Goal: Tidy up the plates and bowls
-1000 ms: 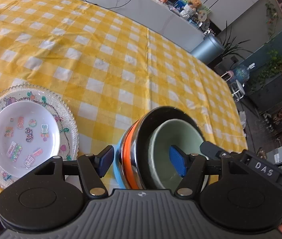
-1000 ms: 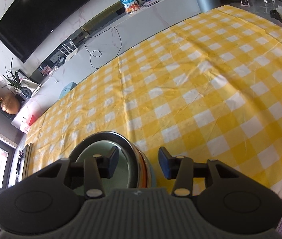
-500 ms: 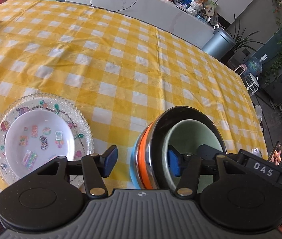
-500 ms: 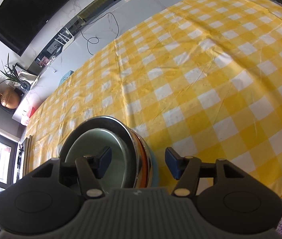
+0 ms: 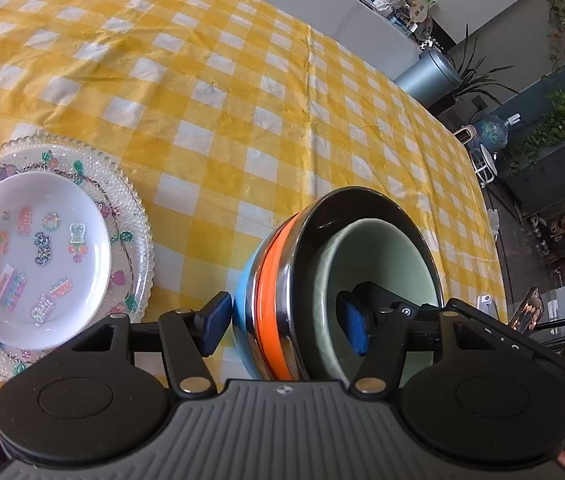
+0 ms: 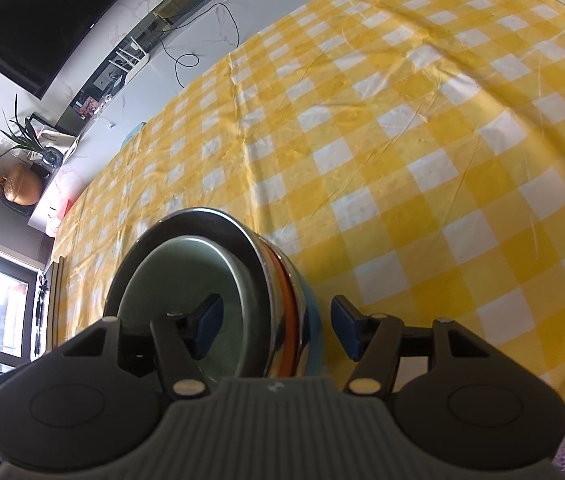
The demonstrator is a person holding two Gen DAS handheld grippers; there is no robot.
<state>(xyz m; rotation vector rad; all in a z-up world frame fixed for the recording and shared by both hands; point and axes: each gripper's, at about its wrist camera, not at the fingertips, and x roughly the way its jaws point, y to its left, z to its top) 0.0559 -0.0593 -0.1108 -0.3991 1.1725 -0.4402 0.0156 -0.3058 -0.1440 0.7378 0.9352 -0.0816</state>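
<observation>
A stack of bowls (image 5: pixel 282 280) sits near the edge of the surface (image 5: pixel 242 100), which has a yellow and white checked cloth. The left hand-held gripper (image 5: pixel 284 326) and the right hand-held gripper (image 6: pixel 276 326) each straddle the stack's rim, spread apart, not squeezing. A small white plate (image 5: pixel 30 256) with stickers lies on a clear glass plate (image 5: pixel 134 216) just beside. No writing can be read.

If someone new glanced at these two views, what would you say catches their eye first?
First, the nested bowl stack near the table's front edge: pale green bowl inside steel, orange and blue ones, straddled from both sides by the left tongs and right tongs. Next, the sticker-dotted white plate on a beaded glass plate, left of the stack on the yellow checked tablecloth.
</observation>
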